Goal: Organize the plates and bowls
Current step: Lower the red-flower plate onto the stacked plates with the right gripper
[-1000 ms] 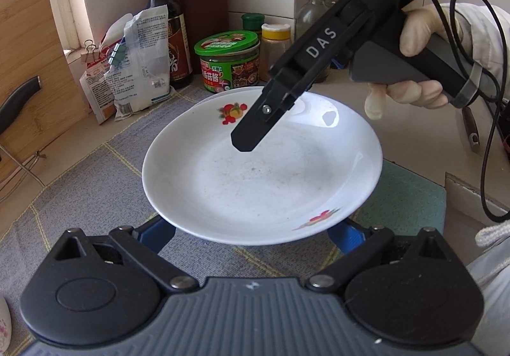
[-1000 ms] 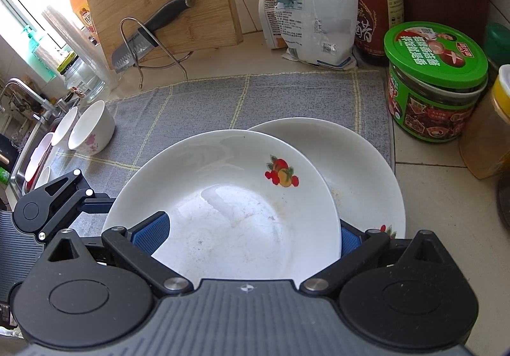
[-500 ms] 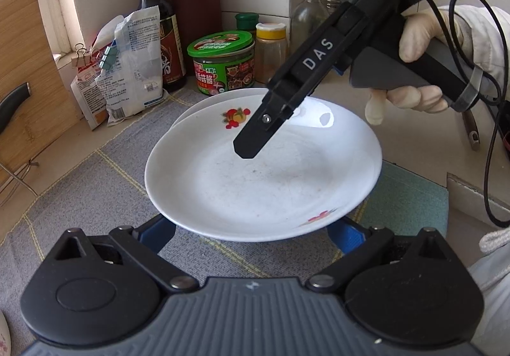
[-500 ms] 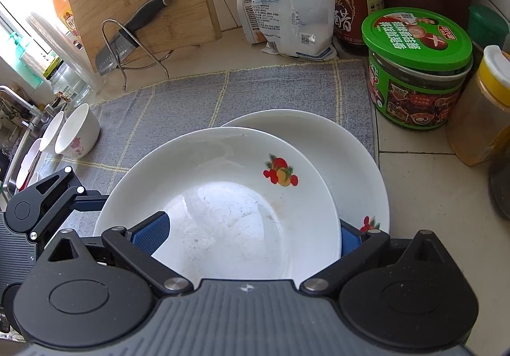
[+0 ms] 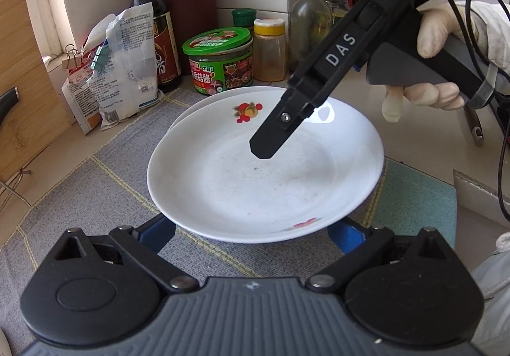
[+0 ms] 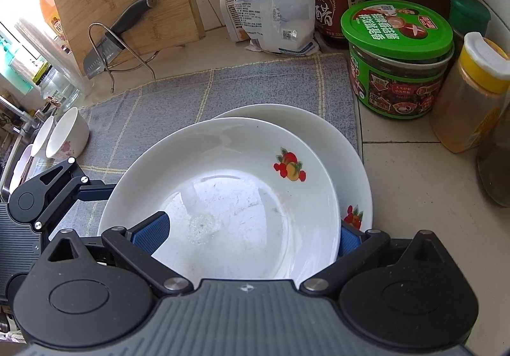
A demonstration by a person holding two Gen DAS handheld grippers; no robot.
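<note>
A white plate with fruit prints [image 5: 264,184] [image 6: 229,196] is held between both grippers, just above a second matching plate [image 6: 318,123] [image 5: 204,102] that lies on the grey mat. My left gripper [image 5: 251,230] spans the plate's near rim, its blue pads on either side, jaws wide. My right gripper [image 6: 245,233] spans the opposite rim the same way; one finger [image 5: 280,129] reaches over the plate. My left gripper also shows at the plate's left edge in the right wrist view [image 6: 63,190]. Two small white bowls [image 6: 68,133] stand at the mat's left end.
A green-lidded jar [image 6: 398,59], a yellow-capped spice jar [image 6: 475,91], sauce bottles [image 5: 153,24] and a clipped bag [image 6: 277,2] crowd the back corner. A cutting board with a knife on a wire stand [image 6: 124,21] leans at the back left. A teal cloth [image 5: 420,196] lies on the right.
The held plate has moved with both grippers toward the back corner, over the second plate, which now shows more from under it.
</note>
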